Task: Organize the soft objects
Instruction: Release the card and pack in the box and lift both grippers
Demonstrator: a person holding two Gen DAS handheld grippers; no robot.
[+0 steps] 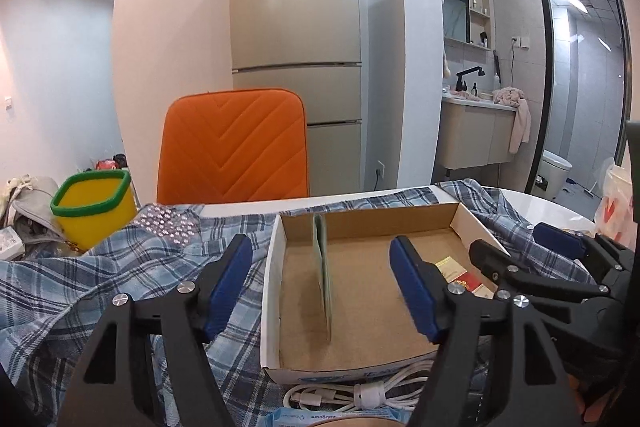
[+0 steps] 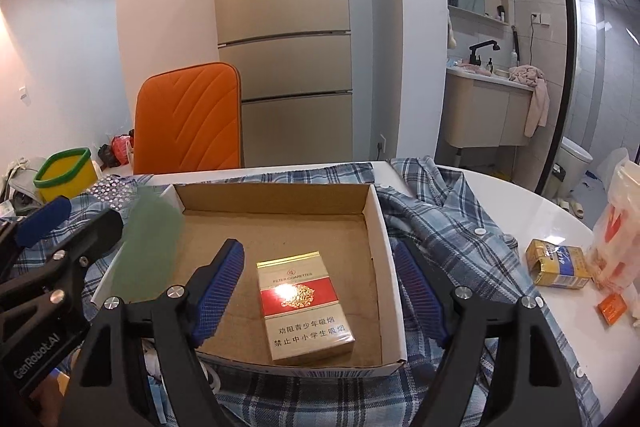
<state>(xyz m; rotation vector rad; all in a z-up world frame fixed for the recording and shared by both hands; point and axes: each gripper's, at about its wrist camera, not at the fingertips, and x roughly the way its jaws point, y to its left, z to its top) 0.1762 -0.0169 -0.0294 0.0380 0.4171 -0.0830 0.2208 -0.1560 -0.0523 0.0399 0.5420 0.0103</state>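
Observation:
An open cardboard box sits on a blue plaid shirt spread over the white table. My left gripper is open over the box's left part. A thin green card stands on edge between its blue pads and touches neither; in the right wrist view the green card looks blurred by the left wall of the box. My right gripper is open too. A red and gold cigarette pack lies flat on the box floor between its fingers, free of the pads.
A coiled white cable and a wipes pack lie in front of the box. A yellow bin and an orange chair stand behind. A yellow carton and a plastic bag lie at the right.

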